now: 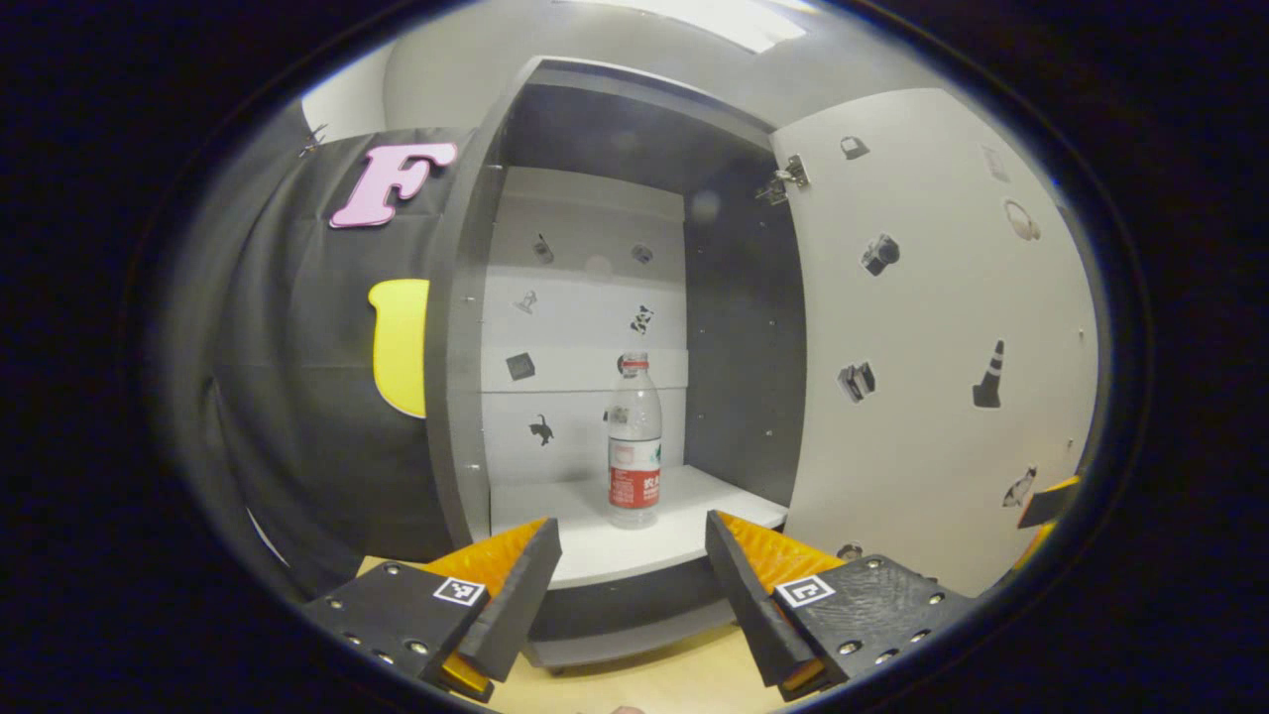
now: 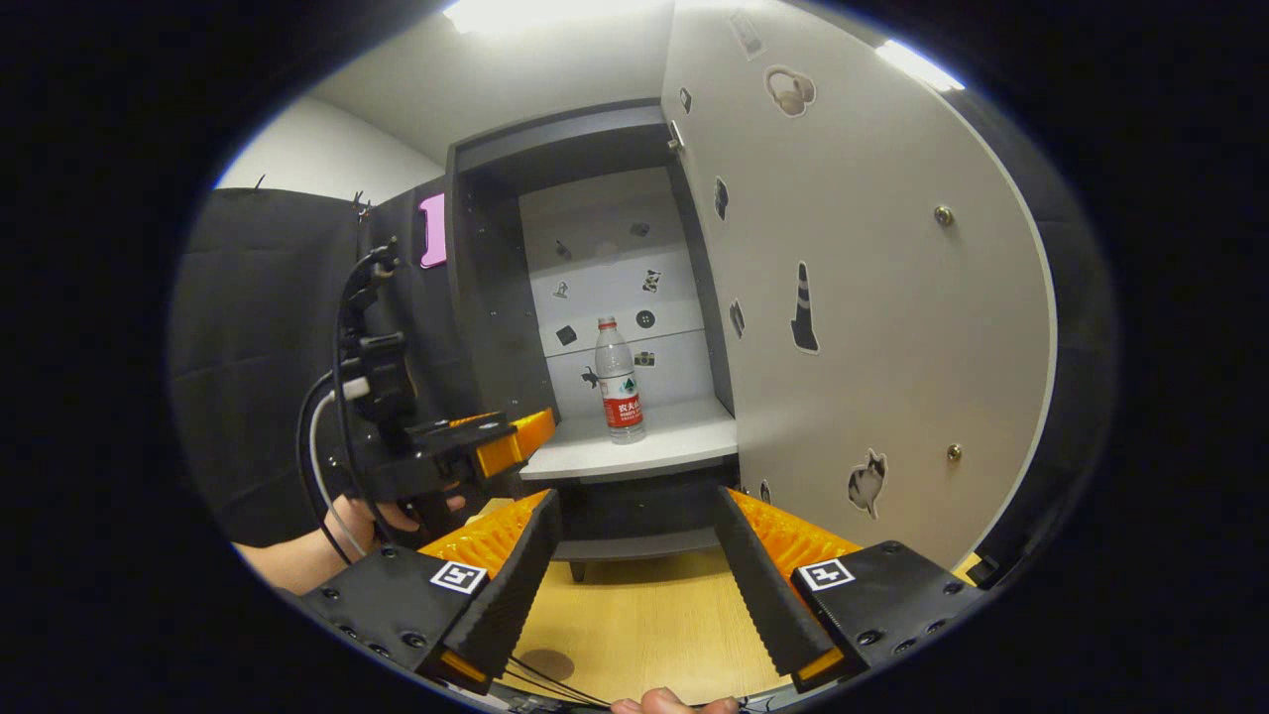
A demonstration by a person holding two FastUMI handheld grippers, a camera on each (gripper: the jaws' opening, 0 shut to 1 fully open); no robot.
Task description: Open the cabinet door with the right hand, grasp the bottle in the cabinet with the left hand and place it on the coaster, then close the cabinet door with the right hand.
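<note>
The cabinet (image 1: 466, 397) stands with its door (image 1: 932, 327) swung wide open to the right, the inside of the door dotted with small stickers. On the white shelf (image 1: 595, 535) inside, a clear water bottle (image 1: 634, 446) with a red cap and red label stands upright and alone, well back from the front edge.

In the left gripper view, the left gripper (image 1: 633, 565) points straight at the shelf, its jaws spread apart with nothing between them. The bottle sits ahead of the gap between the two fingers, centred but beyond their reach.

In the right gripper view, the right gripper (image 2: 634, 565) hangs lower and farther back over the wooden tabletop (image 2: 634, 615), its jaws also apart and empty. The bottle (image 2: 619, 382) is ahead of and above its gap, and the open door (image 2: 863, 297) rises just beyond its right finger. The other gripper (image 2: 476, 451), held in a person's hand (image 2: 382, 516), shows up to the left, near the shelf edge.
</note>
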